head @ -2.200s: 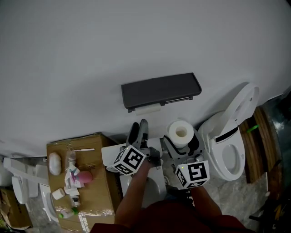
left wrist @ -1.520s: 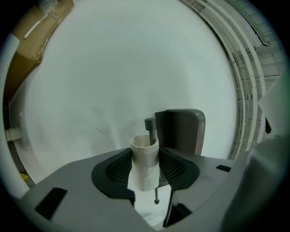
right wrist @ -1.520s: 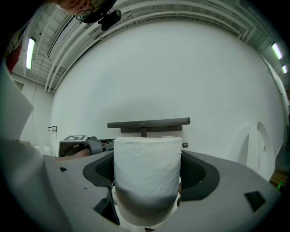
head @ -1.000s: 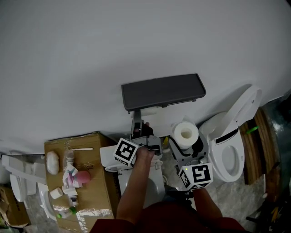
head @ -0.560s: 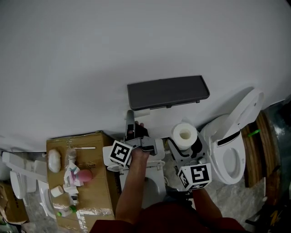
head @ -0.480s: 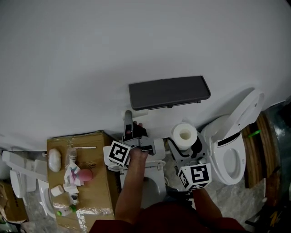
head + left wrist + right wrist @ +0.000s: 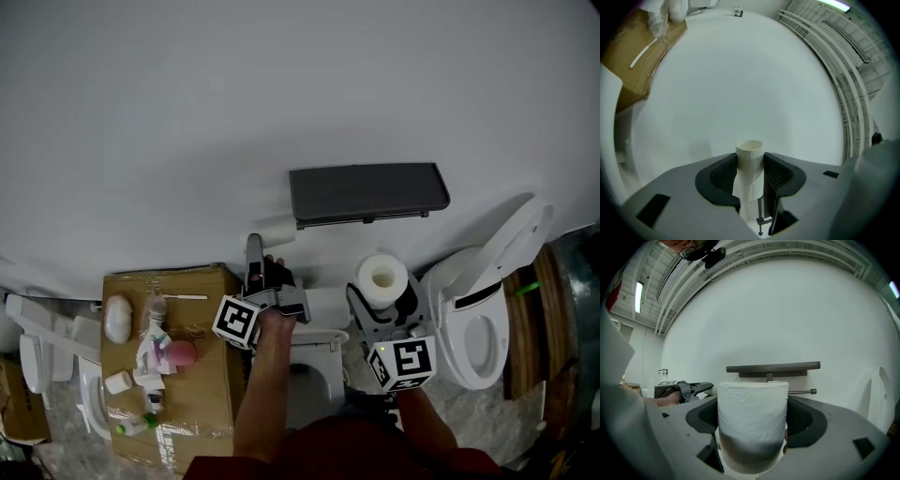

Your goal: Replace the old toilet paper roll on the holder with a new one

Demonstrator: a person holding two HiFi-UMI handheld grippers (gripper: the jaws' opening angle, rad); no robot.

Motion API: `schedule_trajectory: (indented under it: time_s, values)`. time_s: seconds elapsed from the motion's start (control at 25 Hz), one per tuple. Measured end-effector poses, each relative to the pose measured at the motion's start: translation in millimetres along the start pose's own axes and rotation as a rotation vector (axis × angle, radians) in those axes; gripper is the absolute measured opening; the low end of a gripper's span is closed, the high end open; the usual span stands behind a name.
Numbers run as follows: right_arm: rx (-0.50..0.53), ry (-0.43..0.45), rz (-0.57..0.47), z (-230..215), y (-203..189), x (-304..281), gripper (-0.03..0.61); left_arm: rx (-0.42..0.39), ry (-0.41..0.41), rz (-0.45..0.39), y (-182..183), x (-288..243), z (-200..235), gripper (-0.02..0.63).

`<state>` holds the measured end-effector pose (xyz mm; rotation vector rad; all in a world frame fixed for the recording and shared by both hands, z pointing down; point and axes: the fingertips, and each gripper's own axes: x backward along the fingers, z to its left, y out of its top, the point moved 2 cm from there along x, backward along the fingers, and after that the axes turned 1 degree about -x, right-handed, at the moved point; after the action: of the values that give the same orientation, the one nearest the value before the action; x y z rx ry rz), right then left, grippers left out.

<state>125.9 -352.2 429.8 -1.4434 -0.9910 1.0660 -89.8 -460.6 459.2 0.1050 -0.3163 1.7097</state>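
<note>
The old core (image 7: 750, 154) is being clamped upright by the left gripper (image 7: 751, 174), left of the holder (image 7: 367, 192). The new roll (image 7: 366, 281) is being held by the right gripper (image 7: 753, 427), jaws wide on its sides, near the bare rod (image 7: 801, 392). Judged light and soft, it is best gripped gently at mid-height.
</note>
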Motion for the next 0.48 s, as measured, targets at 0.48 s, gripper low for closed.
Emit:
schedule_trajectory:
  time_s: [0.48]
  values:
    - [0.014, 0.043, -0.005, 26, 6, -4, 0.38, -0.409, 0.032, 0.038, 28, 26, -27, 0.196]
